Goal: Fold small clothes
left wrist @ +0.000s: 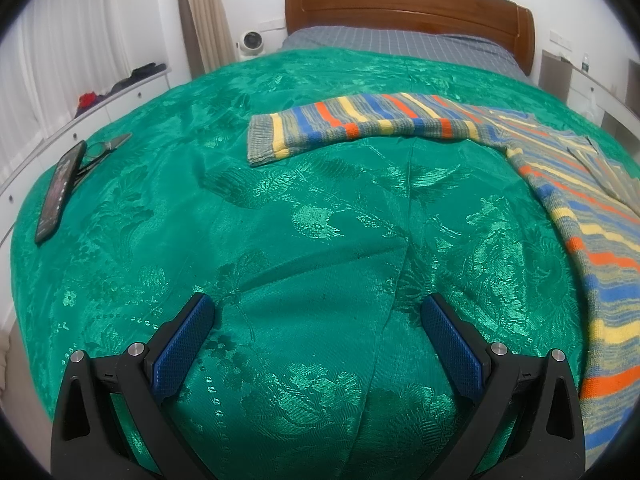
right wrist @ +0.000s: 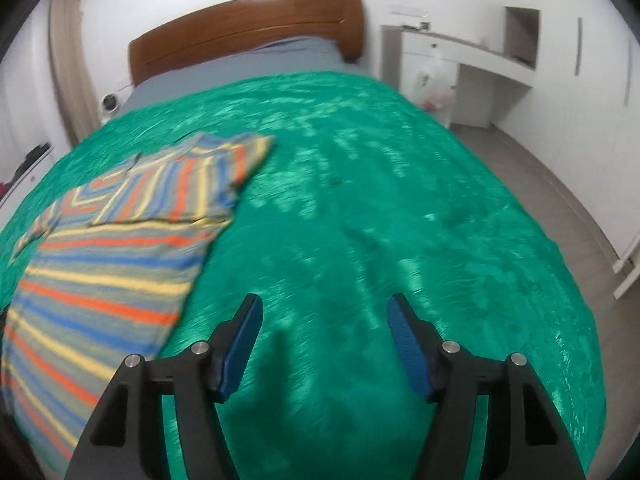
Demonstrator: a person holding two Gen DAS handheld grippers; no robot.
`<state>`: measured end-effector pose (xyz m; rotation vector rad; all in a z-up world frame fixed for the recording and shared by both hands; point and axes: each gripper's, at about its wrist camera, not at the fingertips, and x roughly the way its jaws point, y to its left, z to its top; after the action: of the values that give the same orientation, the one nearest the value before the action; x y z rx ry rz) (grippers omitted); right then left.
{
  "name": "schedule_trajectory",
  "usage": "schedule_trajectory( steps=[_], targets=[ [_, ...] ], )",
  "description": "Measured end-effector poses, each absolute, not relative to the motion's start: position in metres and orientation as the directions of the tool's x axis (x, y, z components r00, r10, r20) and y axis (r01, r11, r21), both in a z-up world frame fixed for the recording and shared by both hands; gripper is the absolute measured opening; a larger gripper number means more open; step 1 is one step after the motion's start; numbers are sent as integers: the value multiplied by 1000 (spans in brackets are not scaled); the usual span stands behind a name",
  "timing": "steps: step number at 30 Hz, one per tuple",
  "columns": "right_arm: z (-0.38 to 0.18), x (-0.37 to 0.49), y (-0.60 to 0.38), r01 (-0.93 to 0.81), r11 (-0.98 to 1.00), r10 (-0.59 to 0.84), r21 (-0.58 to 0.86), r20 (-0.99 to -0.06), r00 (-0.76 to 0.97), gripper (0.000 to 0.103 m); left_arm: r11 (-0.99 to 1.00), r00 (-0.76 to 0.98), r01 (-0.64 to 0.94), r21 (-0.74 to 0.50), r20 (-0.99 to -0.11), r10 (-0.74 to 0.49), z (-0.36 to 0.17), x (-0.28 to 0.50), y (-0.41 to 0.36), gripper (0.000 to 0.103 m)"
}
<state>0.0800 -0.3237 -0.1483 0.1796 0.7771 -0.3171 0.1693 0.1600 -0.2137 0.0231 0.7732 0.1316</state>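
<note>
Both wrist views look low and close across the bed (left wrist: 280, 240) toward its headboard (left wrist: 408, 4). The left faces straight up it; the right angles toward the far right wall. Both share the striped sweater (right wrist: 112, 248).

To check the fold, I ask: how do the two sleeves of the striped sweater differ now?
The left sleeve lies stretched out flat across the green bedspread, with its cuff showing. The right sleeve is folded in over the sweater body. Both carry the same orange, yellow, blue and grey stripes.
</note>
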Motion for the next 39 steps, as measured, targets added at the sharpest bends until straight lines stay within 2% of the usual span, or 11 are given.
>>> schedule_trajectory(
  steps=[3, 6, 8, 16, 39],
  targets=[
    [-171, 76, -341, 374, 924, -200, 73, -741, 641, 65, 992, 708, -110, 69, -695, 127, -214, 169, 160, 103],
    [-185, 64, -348, 368, 917, -164, 156, -693, 702, 66, 992, 708, -110, 69, -694, 127, -214, 169, 160, 103],
    [-185, 67, -348, 360, 919, -152, 163, -696, 702, 70, 991, 708, -110, 71, -694, 128, -214, 169, 160, 103],
    [-191, 70, -344, 356, 924, -169, 139, -687, 707, 76, 991, 711, -113, 75, -691, 133, -213, 168, 159, 103],
    [-195, 70, -341, 355, 928, -182, 118, -687, 704, 77, 990, 714, -115, 79, -686, 137, -214, 167, 159, 103]
  ],
)
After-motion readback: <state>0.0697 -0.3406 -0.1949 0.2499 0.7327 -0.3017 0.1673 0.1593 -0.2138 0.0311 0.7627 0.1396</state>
